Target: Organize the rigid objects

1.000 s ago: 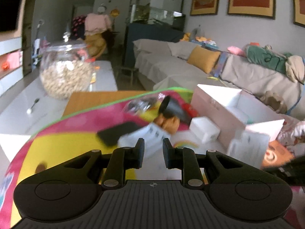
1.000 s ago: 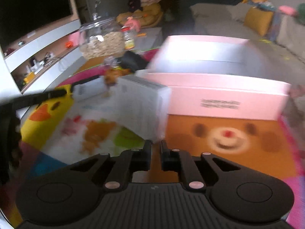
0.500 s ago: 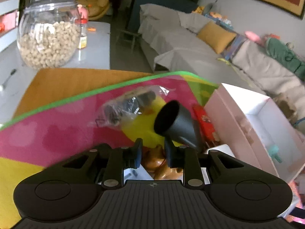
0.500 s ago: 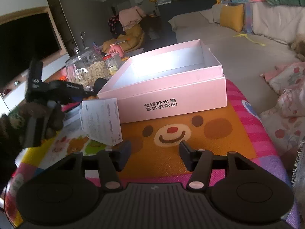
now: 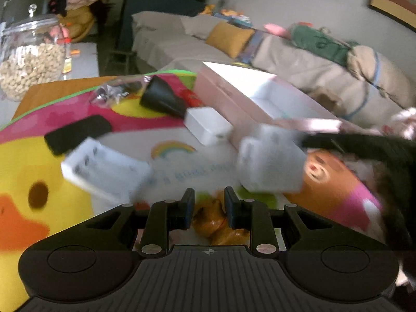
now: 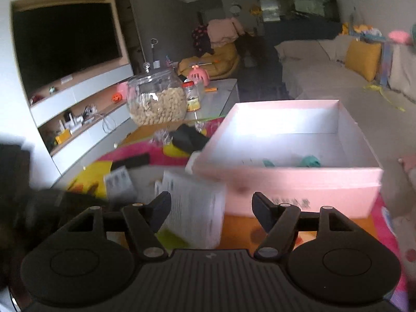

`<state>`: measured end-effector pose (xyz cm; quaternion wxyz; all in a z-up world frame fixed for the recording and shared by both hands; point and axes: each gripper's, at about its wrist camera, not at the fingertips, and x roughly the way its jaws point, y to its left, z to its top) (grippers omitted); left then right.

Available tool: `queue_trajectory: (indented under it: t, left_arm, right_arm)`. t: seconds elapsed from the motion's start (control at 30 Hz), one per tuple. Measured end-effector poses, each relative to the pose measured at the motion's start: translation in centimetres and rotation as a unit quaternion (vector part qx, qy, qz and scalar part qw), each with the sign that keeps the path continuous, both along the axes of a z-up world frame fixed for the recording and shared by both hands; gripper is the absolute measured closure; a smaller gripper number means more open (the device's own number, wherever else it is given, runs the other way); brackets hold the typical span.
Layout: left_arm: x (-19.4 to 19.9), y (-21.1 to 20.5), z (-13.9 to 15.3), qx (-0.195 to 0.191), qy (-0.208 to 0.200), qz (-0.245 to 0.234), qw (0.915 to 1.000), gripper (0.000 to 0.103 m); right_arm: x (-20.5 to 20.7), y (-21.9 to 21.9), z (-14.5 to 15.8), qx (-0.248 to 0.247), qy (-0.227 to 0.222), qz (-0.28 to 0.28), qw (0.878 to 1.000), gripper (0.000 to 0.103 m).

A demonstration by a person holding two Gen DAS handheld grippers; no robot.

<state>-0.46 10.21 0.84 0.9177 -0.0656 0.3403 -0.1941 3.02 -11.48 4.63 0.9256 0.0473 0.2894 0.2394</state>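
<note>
Two grippers near that printed white carton [image 6: 193, 209]: your right gripper [image 6: 210, 205] is closer, fingers just opened wide, carton upright just ahead, left of centre, unclamped; left gripper [image 5: 208, 204], fingers narrowly apart, hangs over an orange toy [image 5: 217, 223].

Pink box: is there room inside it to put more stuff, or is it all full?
Lots of room. The pink box has mostly bare floor; only some teal things lie near its front wall. On the mat, the yellow patch left of the white carton is bare. It gets crowded between that carton, the small white box and the black cone.
</note>
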Motion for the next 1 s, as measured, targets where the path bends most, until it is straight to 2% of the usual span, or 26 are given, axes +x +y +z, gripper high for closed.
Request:
queue_trajectory:
  t: [0.07,0.13,0.27,0.33,0.47,0.63,0.67,0.73,0.8,0.9,0.93,1.0]
  left_arm:
    - [-1.5,0.2,0.0,0.003,-0.009,0.002,1.0000,0.075]
    - [-2.5,0.5,0.1,0.010,-0.017,0.012,0.9997,0.074]
    - [-4.2,2.2,0.5,0.002,-0.029,0.044,0.9986,0.075]
    - [-5.1,3.1,0.8,-0.004,-0.035,0.061,0.9975,0.075]
    - [-6.5,4.4,1.1,-0.011,-0.041,0.078,0.9960,0.075]
    - [-8.0,4.9,1.2,-0.012,-0.036,0.059,0.9975,0.075]
    - [-8.2,5.0,1.2,-0.011,-0.033,0.056,0.9978,0.075]
    - [-8.6,5.3,1.3,-0.011,-0.029,0.051,0.9982,0.075]
    - [-9.0,5.2,1.4,-0.007,-0.028,0.040,0.9988,0.075]
    - [-9.6,4.9,1.7,0.006,-0.034,0.022,0.9992,0.075]
    - [-9.6,4.7,1.8,0.016,-0.035,0.018,0.9991,0.075]
    - [-9.6,3.9,1.8,0.042,-0.037,0.012,0.9984,0.075]
  right_arm:
    - [1.0,0.4,0.1,0.023,0.013,-0.001,1.000,0.034]
    - [1.3,1.2,0.2,0.037,0.024,0.024,0.999,0.035]
    - [-0.7,2.8,0.2,0.030,0.043,0.134,0.990,0.036]
    - [-2.5,3.4,0.2,0.001,0.030,0.167,0.985,0.036]
    - [-4.8,4.5,-0.1,-0.077,-0.010,0.173,0.982,0.033]
    - [-3.3,6.3,-1.5,-0.116,-0.007,0.164,0.980,0.031]
    - [-2.8,6.6,-1.8,-0.123,-0.007,0.165,0.979,0.027]
    - [-1.8,6.3,-2.2,-0.109,-0.001,0.157,0.982,0.023]
    - [-0.6,5.5,-2.3,-0.071,0.042,0.160,0.984,0.023]
    - [-0.3,4.9,-2.8,-0.019,0.091,0.202,0.975,0.021]
    - [-0.7,5.0,-3.1,-0.021,0.094,0.218,0.971,0.021]
    - [-2.0,5.2,-3.3,-0.048,0.067,0.221,0.972,0.023]
